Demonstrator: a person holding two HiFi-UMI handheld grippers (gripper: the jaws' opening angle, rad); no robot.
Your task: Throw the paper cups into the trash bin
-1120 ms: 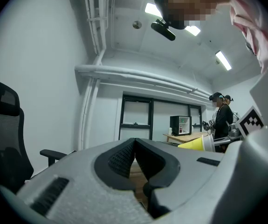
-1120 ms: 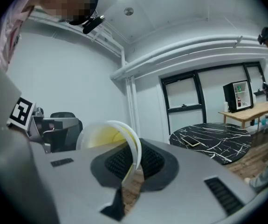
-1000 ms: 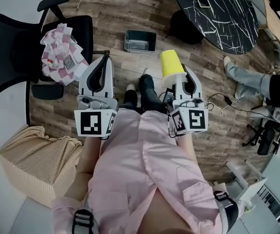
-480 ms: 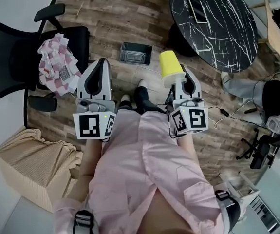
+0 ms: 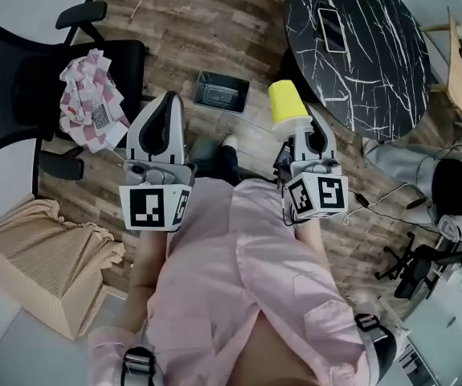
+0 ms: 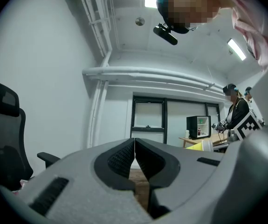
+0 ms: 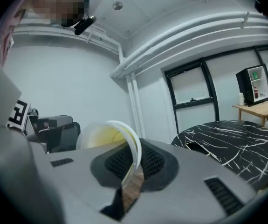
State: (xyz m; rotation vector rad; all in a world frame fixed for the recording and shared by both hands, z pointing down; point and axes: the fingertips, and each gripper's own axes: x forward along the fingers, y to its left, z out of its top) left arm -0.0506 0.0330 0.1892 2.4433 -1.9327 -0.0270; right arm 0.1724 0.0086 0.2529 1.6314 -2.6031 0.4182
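Observation:
A yellow paper cup with a white rim is held up over the wooden floor, my right gripper shut on its rim. In the right gripper view the cup's rim is pinched between the ribbed pads. A small dark grey rectangular trash bin stands on the floor ahead, between the two grippers. My left gripper is shut with nothing in it, and its pads meet in the left gripper view. The cup also shows at the right of that view.
A black office chair at the left carries a crumpled red-checked wrapper. A round black marble table with a phone on it stands at the upper right. A beige box sits at the lower left. Another person and cables are at the right.
The head view has drifted, so the table sits closer to the right gripper and the cup. Both grippers keep their hold and pose. The bin stays on the floor ahead.

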